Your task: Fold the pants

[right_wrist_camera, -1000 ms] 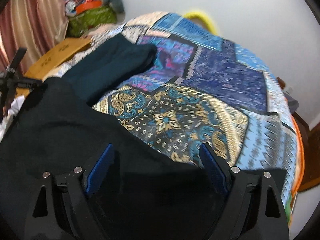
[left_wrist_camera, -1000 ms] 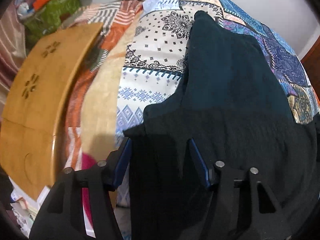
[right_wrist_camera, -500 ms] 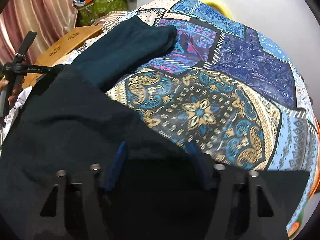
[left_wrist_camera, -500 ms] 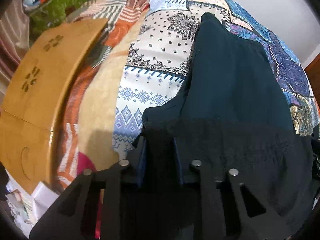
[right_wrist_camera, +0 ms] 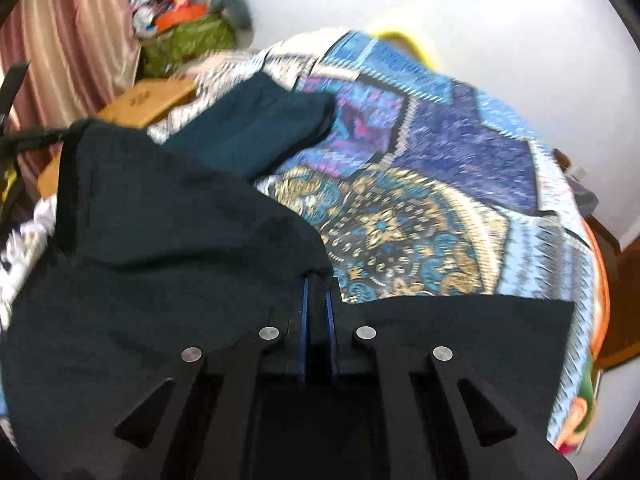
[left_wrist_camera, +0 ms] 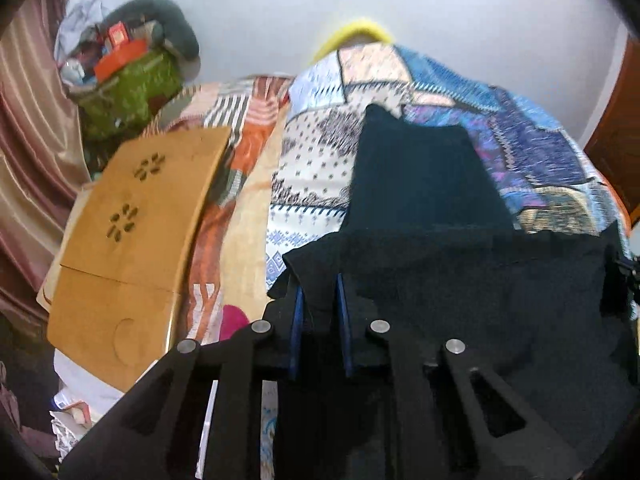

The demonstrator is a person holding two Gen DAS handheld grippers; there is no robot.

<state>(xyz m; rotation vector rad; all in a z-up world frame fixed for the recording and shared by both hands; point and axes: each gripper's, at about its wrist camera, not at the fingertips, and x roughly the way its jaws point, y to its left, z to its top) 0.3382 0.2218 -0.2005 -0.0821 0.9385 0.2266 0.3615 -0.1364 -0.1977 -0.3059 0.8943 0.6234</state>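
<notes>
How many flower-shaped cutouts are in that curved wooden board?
2: both on the curved wooden board left of the bed, one cutout farther away, one cutout nearer. More may be hidden.

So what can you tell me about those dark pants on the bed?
The pants are very dark teal, almost black, and look like soft woven cloth. The wide near end is bunched up and pinched by both tongs, which have just closed on it: the left tongs grip one corner, the right tongs the other. The far legs lie flat on the patchwork bedspread, pointing toward the white wall.
</notes>
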